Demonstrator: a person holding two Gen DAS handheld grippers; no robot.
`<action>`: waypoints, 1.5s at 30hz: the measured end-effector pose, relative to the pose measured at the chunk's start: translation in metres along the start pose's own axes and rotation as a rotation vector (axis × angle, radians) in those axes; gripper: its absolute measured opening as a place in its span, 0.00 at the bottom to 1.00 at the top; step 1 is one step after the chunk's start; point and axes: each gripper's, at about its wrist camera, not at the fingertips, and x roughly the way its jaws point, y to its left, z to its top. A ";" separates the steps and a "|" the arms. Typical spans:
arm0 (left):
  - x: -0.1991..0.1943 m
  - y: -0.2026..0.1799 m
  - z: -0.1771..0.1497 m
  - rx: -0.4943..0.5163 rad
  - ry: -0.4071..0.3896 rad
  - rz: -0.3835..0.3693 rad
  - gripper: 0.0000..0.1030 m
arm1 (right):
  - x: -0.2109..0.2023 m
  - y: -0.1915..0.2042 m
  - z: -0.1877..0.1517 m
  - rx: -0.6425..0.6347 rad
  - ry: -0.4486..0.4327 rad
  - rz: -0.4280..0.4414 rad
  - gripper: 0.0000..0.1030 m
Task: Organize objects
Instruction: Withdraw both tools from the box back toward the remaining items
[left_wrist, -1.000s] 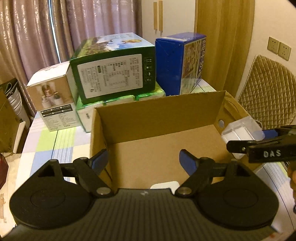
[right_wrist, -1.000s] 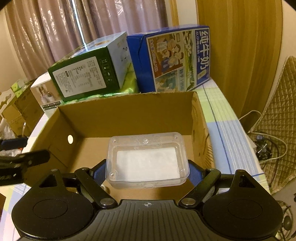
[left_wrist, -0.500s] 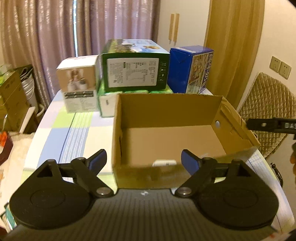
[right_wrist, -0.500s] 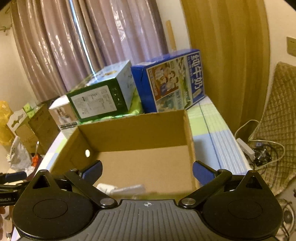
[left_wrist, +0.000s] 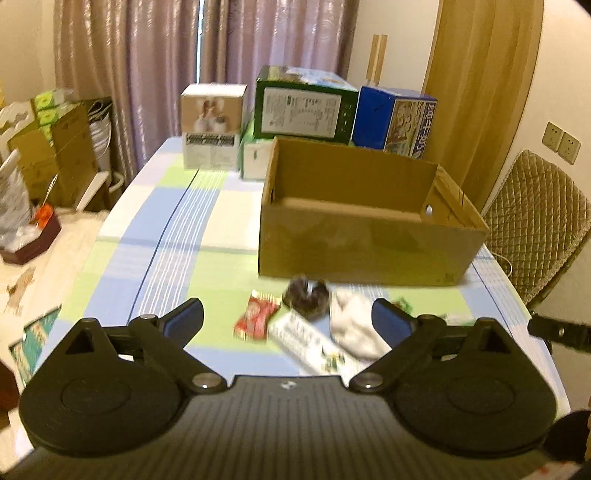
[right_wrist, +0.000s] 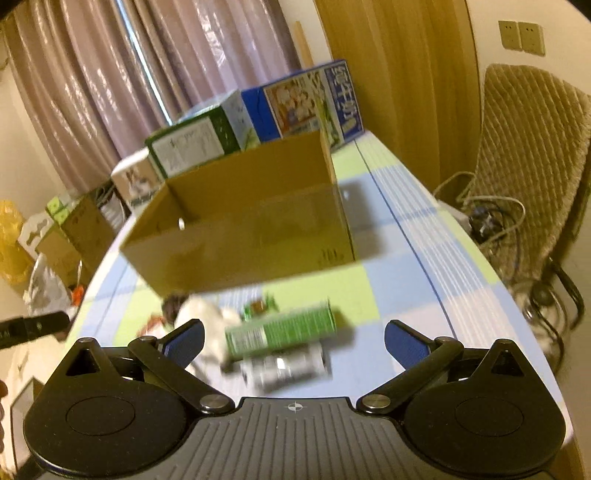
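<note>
Clear plastic case gone from right claw (right_wrist: 293, 341), presumably inside cardboard box (left_wrist: 364, 243) mid-table. Both claws, left claw (left_wrist: 288, 323) included, now pulled back, wide and empty, above loose clutter (left_wrist: 314, 332) by near edge; sorting continues.

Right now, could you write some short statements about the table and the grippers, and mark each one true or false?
1. Both hand-held grippers, left and right, are open and empty. True.
2. The cardboard box lies on its side. False: it stands upright, open top.
3. The small items, such as the red wrapper, lie in front of the box. True.
4. The green pack is inside the box. False: it lies on the tablecloth.
</note>
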 end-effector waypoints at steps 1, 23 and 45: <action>-0.004 0.001 -0.007 -0.010 0.009 -0.001 0.94 | -0.004 0.001 -0.008 -0.012 0.006 -0.002 0.98; -0.032 -0.018 -0.066 -0.001 0.074 -0.019 0.99 | -0.027 0.006 -0.064 -0.063 0.083 0.006 0.98; 0.035 -0.024 -0.062 -0.008 0.149 -0.006 0.99 | 0.048 0.001 -0.060 -0.104 0.157 -0.011 0.98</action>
